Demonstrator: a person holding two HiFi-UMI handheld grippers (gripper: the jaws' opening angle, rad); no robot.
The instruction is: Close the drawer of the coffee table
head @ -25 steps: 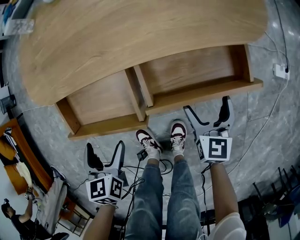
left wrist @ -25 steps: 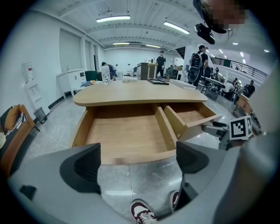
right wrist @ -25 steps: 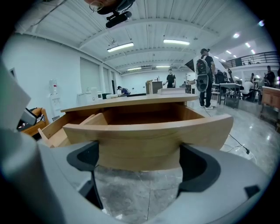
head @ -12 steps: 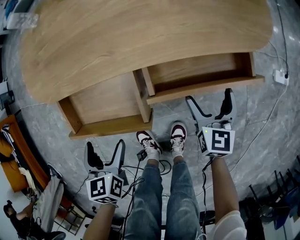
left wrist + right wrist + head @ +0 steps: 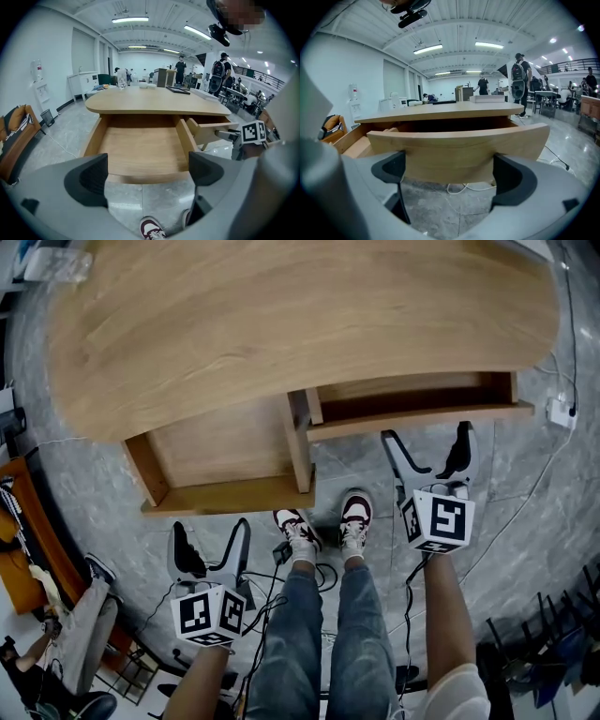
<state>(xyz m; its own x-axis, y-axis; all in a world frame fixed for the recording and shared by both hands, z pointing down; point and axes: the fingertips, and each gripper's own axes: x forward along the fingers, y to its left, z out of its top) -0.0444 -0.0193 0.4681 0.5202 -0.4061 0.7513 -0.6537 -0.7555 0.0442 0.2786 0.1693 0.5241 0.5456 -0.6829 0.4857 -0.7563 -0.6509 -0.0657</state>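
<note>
The wooden coffee table (image 5: 234, 324) has two drawers on my side. The left drawer (image 5: 220, 456) stands pulled far out and is empty. The right drawer (image 5: 417, 413) shows only a narrow strip from under the top. My right gripper (image 5: 427, 434) is open, and both fingertips rest against that drawer's curved front (image 5: 459, 147). Nothing is clamped between the jaws of my right gripper (image 5: 449, 171). My left gripper (image 5: 211, 531) hangs open over the floor, short of the left drawer (image 5: 143, 150), holding nothing.
The person's two shoes (image 5: 323, 521) stand on the grey marble floor between the grippers, with black cables (image 5: 281, 577) behind them. A white power strip (image 5: 562, 412) lies at the right. An orange seat (image 5: 14, 549) stands at the far left. People stand far off in the room.
The right drawer has slid in under the table top, with my right gripper moving forward against its front. The left gripper and left drawer have stayed put.
</note>
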